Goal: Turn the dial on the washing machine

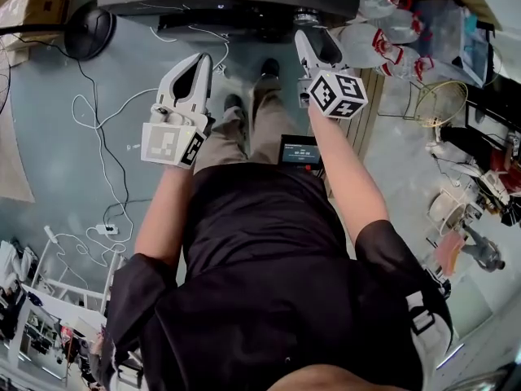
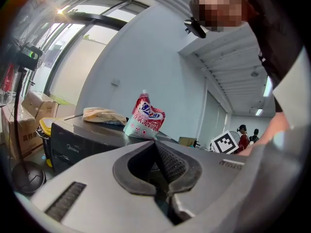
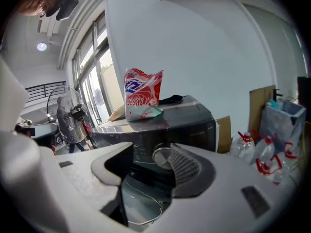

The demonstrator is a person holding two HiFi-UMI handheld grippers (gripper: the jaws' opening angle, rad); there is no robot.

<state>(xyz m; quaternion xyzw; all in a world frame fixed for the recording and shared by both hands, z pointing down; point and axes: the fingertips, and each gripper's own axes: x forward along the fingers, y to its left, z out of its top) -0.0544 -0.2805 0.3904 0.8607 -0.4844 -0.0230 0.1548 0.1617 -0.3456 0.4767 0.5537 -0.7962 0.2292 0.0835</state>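
Left claw [image 2: 156, 148]: closed, empty, held to the left, short of the washer [image 2: 73, 135]; judged idle.
Washer: dark, far centre, with a detergent bag [image 3: 142, 93] on top.
Dial [image 3: 162, 155]: on the washer's front panel, framed between the right jaws.
Right claw [image 3: 151, 161]: open, not touching the dial, aimed at it, probably lining up a grip.

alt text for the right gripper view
The open right gripper frames the silver dial on the front of a dark washing machine, without gripping it. A red-and-white pouch stands on top of the machine, and clear bottles sit at right.
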